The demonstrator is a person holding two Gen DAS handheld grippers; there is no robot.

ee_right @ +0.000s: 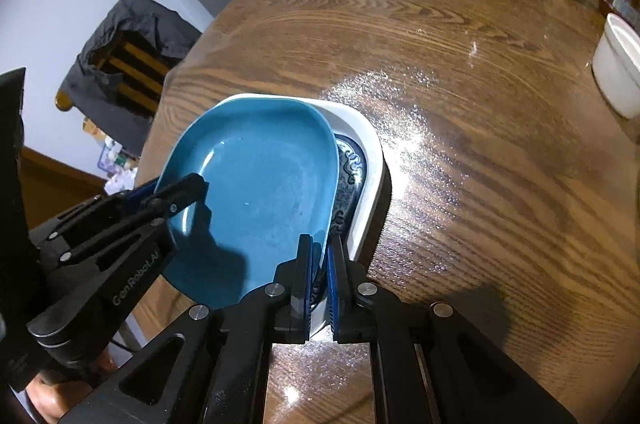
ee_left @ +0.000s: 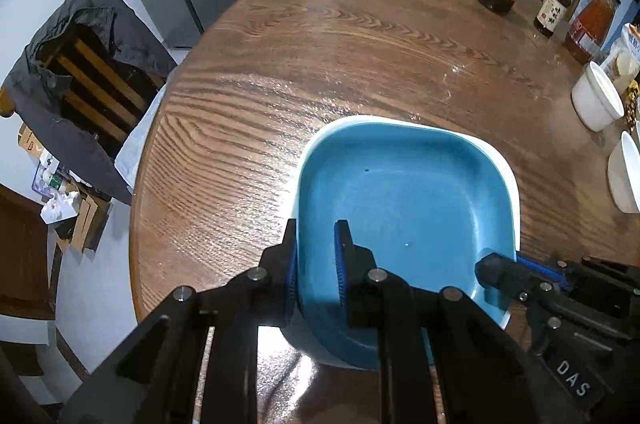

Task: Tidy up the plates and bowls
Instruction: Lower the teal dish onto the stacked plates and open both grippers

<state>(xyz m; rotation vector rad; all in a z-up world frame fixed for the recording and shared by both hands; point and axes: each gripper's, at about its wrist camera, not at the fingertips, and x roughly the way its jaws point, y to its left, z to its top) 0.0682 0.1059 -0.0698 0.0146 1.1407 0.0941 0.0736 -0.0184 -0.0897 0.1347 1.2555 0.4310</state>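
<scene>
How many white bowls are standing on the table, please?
2: one upright white bowl at the table's right edge, another just nearer, cut off by the frame; others may be hidden.

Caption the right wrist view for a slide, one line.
Both grippers, right and left, clamp the rim of a blue dish above a white patterned dish on the wooden table.

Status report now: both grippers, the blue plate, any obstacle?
Left gripper and right gripper both shut on blue plate rim. Plate over white dish, patterned plate between. Nothing blocking.
</scene>
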